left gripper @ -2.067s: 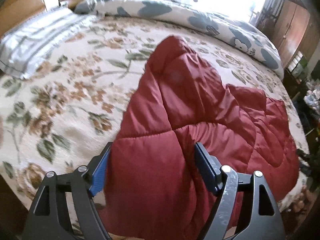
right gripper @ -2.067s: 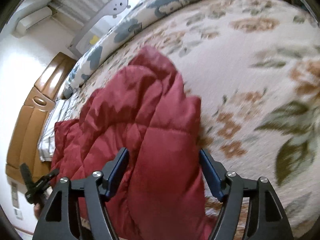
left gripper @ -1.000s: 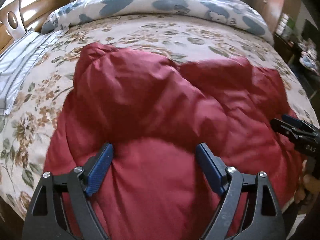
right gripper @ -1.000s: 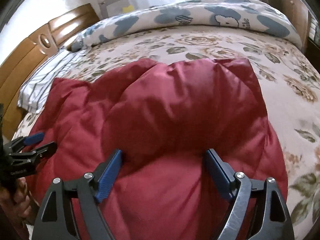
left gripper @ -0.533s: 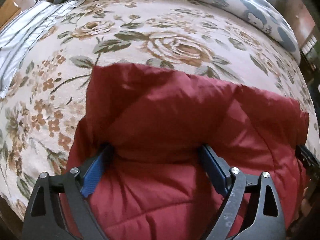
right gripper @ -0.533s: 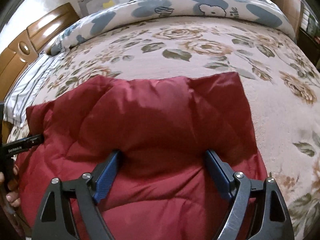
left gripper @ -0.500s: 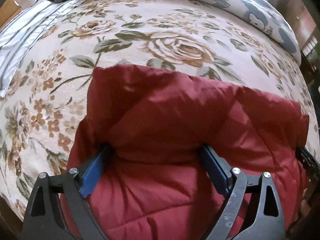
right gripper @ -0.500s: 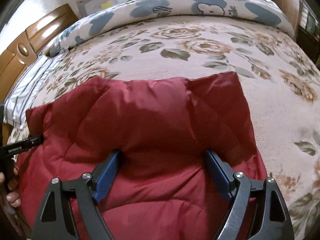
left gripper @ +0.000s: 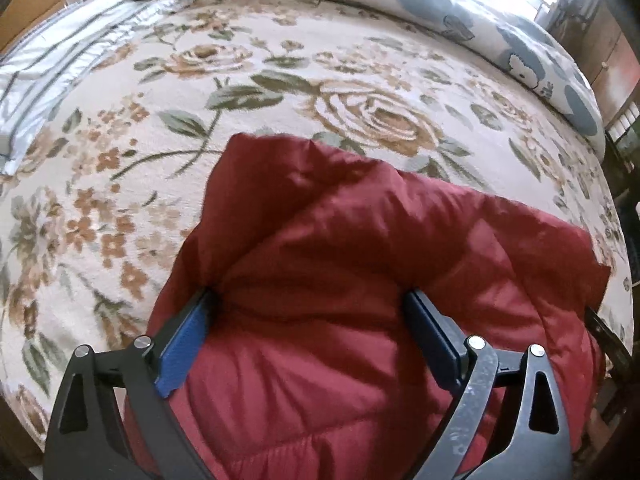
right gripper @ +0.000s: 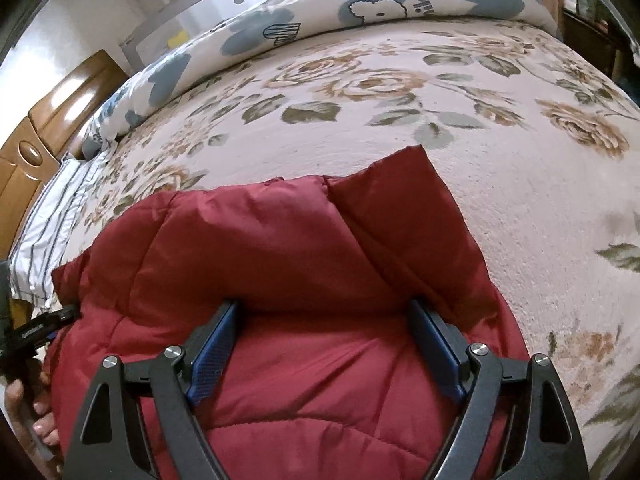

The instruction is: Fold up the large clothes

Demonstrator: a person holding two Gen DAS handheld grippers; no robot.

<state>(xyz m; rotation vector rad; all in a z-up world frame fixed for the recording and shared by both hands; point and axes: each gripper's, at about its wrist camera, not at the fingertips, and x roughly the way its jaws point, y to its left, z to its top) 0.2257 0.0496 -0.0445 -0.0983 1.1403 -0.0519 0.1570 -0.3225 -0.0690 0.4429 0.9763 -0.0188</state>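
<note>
A dark red quilted jacket (left gripper: 360,280) lies folded on the flowered bed cover (left gripper: 200,92), near the bed's front edge. My left gripper (left gripper: 308,316) is open, its blue-padded fingers wide apart over the jacket's left part, with padded cloth bulging between them. My right gripper (right gripper: 324,328) is open the same way over the jacket (right gripper: 280,248) toward its right end. The folded top edge lies just beyond both grippers. The left gripper shows at the left edge of the right wrist view (right gripper: 40,326).
A rolled blue-and-white duvet (right gripper: 360,4) lies along the far side of the bed. A striped pillow (left gripper: 52,64) sits at the left by the wooden headboard (right gripper: 44,120). A wooden wardrobe (left gripper: 608,52) stands at the far right.
The upper part of the jacket was carried forward and laid down on itself. In the last half second both grippers dropped a little closer to the cloth; the jacket lies still.
</note>
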